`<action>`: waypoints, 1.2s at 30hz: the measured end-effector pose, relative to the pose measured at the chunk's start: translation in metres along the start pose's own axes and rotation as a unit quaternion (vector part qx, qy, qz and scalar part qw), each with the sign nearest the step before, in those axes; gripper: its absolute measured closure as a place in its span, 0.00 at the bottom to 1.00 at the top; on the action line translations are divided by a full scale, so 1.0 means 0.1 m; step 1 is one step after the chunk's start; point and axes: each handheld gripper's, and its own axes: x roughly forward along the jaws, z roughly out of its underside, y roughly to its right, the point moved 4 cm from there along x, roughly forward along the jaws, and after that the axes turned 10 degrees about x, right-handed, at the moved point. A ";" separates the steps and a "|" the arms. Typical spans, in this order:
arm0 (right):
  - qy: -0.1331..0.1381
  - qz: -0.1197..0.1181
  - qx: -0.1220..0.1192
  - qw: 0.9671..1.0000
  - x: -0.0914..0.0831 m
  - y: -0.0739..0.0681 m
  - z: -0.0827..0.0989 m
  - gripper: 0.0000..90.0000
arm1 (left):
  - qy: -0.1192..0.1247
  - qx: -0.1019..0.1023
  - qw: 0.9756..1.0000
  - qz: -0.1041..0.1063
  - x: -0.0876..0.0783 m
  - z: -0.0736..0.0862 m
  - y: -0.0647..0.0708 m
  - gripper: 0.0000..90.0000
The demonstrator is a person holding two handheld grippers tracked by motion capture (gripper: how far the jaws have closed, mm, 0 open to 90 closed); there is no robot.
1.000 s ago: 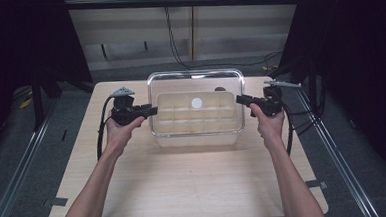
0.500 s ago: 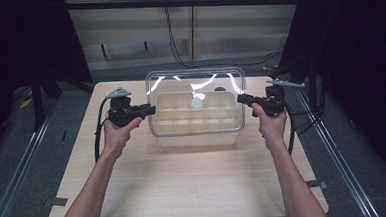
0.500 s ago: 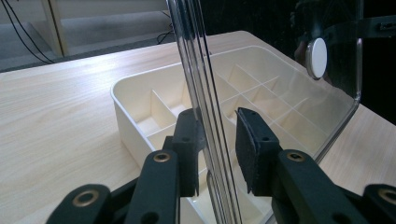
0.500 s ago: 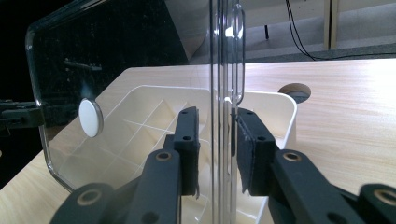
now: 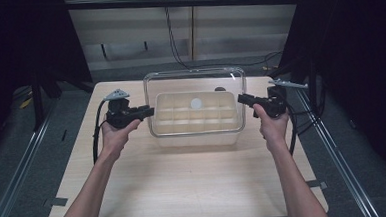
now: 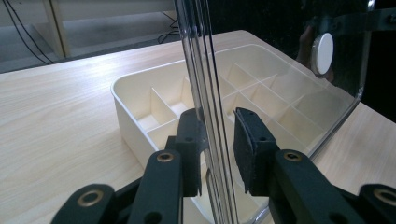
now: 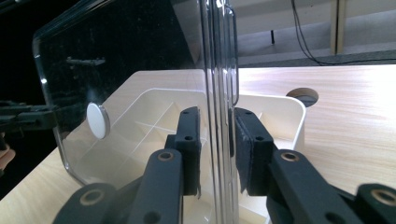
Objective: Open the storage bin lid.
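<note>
Both claws, left claw [image 5: 148, 111] and right claw [image 5: 241, 99], grip the clear lid [image 5: 194, 78] by its side edges, raised above the compartment tray [image 5: 197, 119]. Next, I judge, carry it level and clear of the tray, both hands moving together.

Table [image 5: 185, 189]: light wood-grain top, rounded corners, a round cable hole [image 7: 306, 95] near its far edge. Floor [image 5: 29, 167]: grey, to the left and right of the table, with metal rails [image 5: 341, 166] running alongside. Wall [image 5: 237, 31]: pale panelled surface beyond the table's far edge, black cables [image 5: 173, 39] hanging down it. Dark curtains [image 5: 358, 55]: flanking the table on both sides. Light falls brightly on the tabletop.
</note>
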 end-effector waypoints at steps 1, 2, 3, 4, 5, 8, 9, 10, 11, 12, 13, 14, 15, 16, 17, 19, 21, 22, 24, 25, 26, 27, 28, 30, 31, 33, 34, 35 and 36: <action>0.002 -0.001 -0.001 1.000 -0.01 -0.01 0.00 0.81 | -0.001 -0.001 1.000 -0.001 0.00 0.00 0.00 0.80; 0.002 -0.003 -0.002 1.000 -0.01 -0.01 0.00 0.81 | 0.001 -0.001 1.000 -0.001 -0.01 0.00 0.01 0.80; 0.002 -0.003 -0.002 1.000 -0.02 -0.01 0.00 0.81 | 0.001 0.001 1.000 0.001 -0.01 0.00 0.00 0.80; 0.002 -0.005 -0.002 1.000 -0.02 -0.02 0.00 0.81 | -0.001 0.001 1.000 -0.001 -0.01 0.00 0.00 0.80; 0.001 -0.006 -0.001 1.000 -0.03 -0.02 0.00 0.81 | 0.001 0.001 1.000 0.000 -0.01 0.00 0.01 0.80; 0.004 -0.009 -0.005 1.000 -0.05 -0.03 0.00 0.81 | 0.004 0.003 1.000 0.003 -0.04 -0.02 0.03 0.81; 0.005 -0.009 -0.002 1.000 -0.06 -0.03 -0.01 0.81 | 0.004 0.006 1.000 0.004 -0.05 -0.03 0.03 0.82; 0.006 -0.009 -0.002 1.000 -0.06 -0.03 -0.01 0.81 | 0.008 0.005 1.000 0.005 -0.06 -0.04 0.04 0.82; 0.010 -0.009 -0.001 1.000 -0.08 -0.04 -0.01 0.81 | 0.008 0.007 1.000 0.005 -0.07 -0.05 0.04 0.82; 0.010 -0.009 -0.001 1.000 -0.08 -0.04 -0.01 0.81 | 0.009 0.005 1.000 0.005 -0.07 -0.06 0.05 0.82; 0.011 -0.009 -0.002 1.000 -0.08 -0.04 -0.01 0.81 | 0.007 0.008 1.000 0.004 -0.09 -0.06 0.05 0.82; 0.009 -0.009 -0.002 1.000 -0.09 -0.05 -0.01 0.81 | 0.008 0.007 1.000 0.003 -0.09 -0.06 0.05 0.82; 0.009 -0.010 -0.003 1.000 -0.09 -0.06 -0.01 0.81 | 0.009 0.007 1.000 0.004 -0.11 -0.06 0.05 0.82; 0.009 -0.012 -0.005 1.000 -0.10 -0.08 -0.01 0.81 | 0.008 0.007 1.000 0.003 -0.12 -0.06 0.05 0.82; 0.009 -0.013 -0.007 1.000 -0.10 -0.08 -0.01 0.81 | 0.010 0.008 1.000 0.003 -0.13 -0.06 0.05 0.82; 0.009 -0.016 -0.008 1.000 -0.11 -0.10 0.00 0.81 | 0.010 0.008 1.000 0.004 -0.15 -0.06 0.06 0.82; 0.008 -0.017 -0.010 1.000 -0.13 -0.12 0.00 0.81 | 0.014 0.009 1.000 0.005 -0.18 -0.07 0.07 0.82; 0.007 -0.018 -0.012 1.000 -0.13 -0.12 0.00 0.81 | 0.014 0.011 1.000 0.005 -0.19 -0.07 0.08 0.82; 0.008 -0.020 -0.012 1.000 -0.15 -0.13 0.01 0.81 | 0.014 0.016 1.000 0.005 -0.21 -0.07 0.10 0.82; 0.008 -0.020 -0.011 1.000 -0.15 -0.13 0.01 0.81 | 0.015 0.014 1.000 0.007 -0.21 -0.07 0.11 0.82; 0.007 -0.021 -0.010 1.000 -0.16 -0.13 0.02 0.81 | 0.016 0.014 1.000 0.006 -0.22 -0.07 0.11 0.82; 0.008 -0.022 -0.011 1.000 -0.17 -0.13 0.02 0.81 | 0.015 0.015 1.000 0.006 -0.22 -0.06 0.12 0.82; 0.008 -0.022 -0.011 1.000 -0.17 -0.13 0.03 0.81 | 0.014 0.015 1.000 0.006 -0.23 -0.06 0.12 0.82; 0.007 -0.023 -0.013 1.000 -0.18 -0.14 0.04 0.81 | 0.013 0.016 1.000 0.006 -0.24 -0.04 0.13 0.82; 0.006 -0.025 -0.015 1.000 -0.19 -0.15 0.05 0.81 | 0.014 0.016 1.000 0.005 -0.25 -0.04 0.14 0.82; 0.007 -0.027 -0.016 0.999 -0.20 -0.16 0.06 0.82 | 0.012 0.015 1.000 0.007 -0.26 -0.02 0.15 0.82; 0.006 -0.027 -0.015 0.999 -0.21 -0.16 0.07 0.82 | 0.011 0.016 1.000 0.007 -0.27 -0.01 0.16 0.82; 0.006 -0.028 -0.017 0.999 -0.22 -0.16 0.07 0.82 | 0.011 0.017 1.000 0.006 -0.27 -0.01 0.16 0.82; 0.006 -0.029 -0.016 0.999 -0.22 -0.17 0.08 0.82 | 0.011 0.018 1.000 0.008 -0.28 0.00 0.17 0.82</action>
